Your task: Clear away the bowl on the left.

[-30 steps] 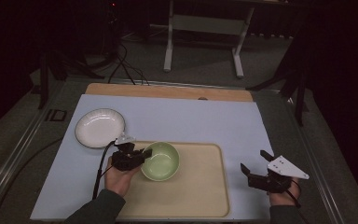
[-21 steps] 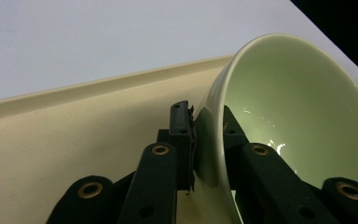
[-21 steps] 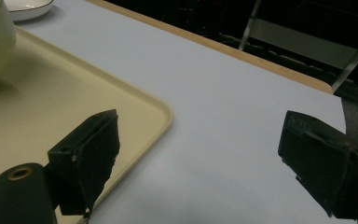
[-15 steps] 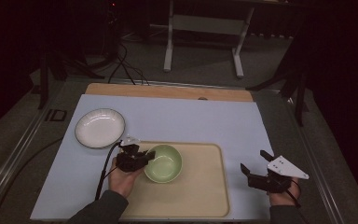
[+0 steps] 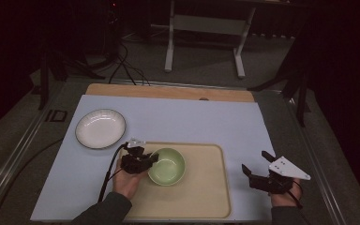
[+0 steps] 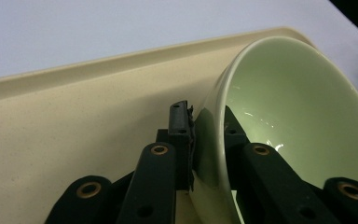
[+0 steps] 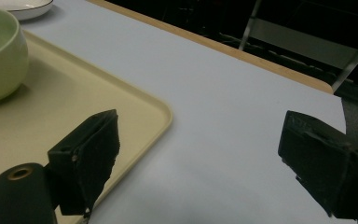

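A pale green bowl (image 5: 167,166) sits left of centre on the beige tray (image 5: 206,197). My left gripper (image 5: 146,159) is at the bowl's left side and shut on its rim. In the left gripper view one jaw presses the outside wall of the bowl (image 6: 298,107) and the other lies inside it, with the left gripper (image 6: 206,119) clamped across the rim. My right gripper (image 5: 255,162) hovers just off the tray's right edge, open and holding nothing. In the right gripper view, the right gripper (image 7: 200,140) has its jaws spread wide over the pale blue mat.
A white plate (image 5: 100,128) with a dark rim lies on the mat (image 5: 192,117) to the tray's upper left. A wooden strip (image 5: 168,92) borders the table's far edge. Dark floor, cables and a stand lie beyond. The tray corner (image 7: 161,114) is near the right gripper's left jaw.
The left gripper and the bowl have shifted a little to the right and toward the person across the tray. The right gripper has stayed put.
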Tool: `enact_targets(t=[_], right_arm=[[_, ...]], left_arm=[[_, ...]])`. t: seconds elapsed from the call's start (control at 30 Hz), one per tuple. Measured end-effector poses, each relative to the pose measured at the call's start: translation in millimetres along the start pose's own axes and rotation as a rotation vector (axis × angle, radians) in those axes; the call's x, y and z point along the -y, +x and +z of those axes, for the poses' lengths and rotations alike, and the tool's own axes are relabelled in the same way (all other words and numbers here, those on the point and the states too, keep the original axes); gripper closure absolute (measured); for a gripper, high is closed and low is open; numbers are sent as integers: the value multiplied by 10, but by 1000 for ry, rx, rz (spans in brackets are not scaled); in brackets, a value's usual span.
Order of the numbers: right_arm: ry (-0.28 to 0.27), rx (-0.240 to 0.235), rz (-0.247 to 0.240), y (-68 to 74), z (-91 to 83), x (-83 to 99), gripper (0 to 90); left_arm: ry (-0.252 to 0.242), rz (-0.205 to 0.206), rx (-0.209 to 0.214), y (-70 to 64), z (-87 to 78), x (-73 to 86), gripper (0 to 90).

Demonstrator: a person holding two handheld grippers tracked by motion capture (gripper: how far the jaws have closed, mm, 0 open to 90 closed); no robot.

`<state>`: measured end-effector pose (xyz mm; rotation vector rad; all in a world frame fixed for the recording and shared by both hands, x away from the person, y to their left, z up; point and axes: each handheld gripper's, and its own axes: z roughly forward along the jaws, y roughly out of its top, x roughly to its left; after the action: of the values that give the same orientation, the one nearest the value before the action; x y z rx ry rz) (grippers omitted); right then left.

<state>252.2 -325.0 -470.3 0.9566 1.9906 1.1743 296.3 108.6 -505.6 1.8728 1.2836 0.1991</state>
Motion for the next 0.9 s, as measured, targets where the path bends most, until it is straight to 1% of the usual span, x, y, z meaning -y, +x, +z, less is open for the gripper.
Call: enact_targets(t=[0.07,0.13,0.2,0.3,0.4,0.53,0.63,0.67,0.7,0.73,0.83,0.9], right_arm=[[0,0,0,1,0,0,122],[1,0,0,2,1,0,122],[1,-1,0,2,2,0,122],[2,0,0,2,2,0,122],[1,0,1,2,3,1,122],[1,0,1,0,3,2,122],[1,-2,3,2,0,2,122],[1,-2,3,2,0,2,122],[0,-2,5,1,-2,2,122],[0,-2,5,1,-2,2,122],[0,-1,4,0,-2,2,122],[-1,-1,4,0,-3,1,122]], left_arm=[[-2,-6,6,0,13,6,813],[-5,2,5,2,24,12,814],[-5,-2,5,14,40,16,815],[1,1,-5,22,57,20,817],[6,-8,-2,45,73,22,815],[19,-15,-11,66,83,29,782],[-5,-22,9,64,52,18,722],[-9,-16,9,59,40,15,713],[-10,-6,3,51,26,11,678],[-11,-1,2,47,16,9,678],[-22,15,-9,33,-36,-7,634],[-31,38,-27,16,-83,-20,603]])
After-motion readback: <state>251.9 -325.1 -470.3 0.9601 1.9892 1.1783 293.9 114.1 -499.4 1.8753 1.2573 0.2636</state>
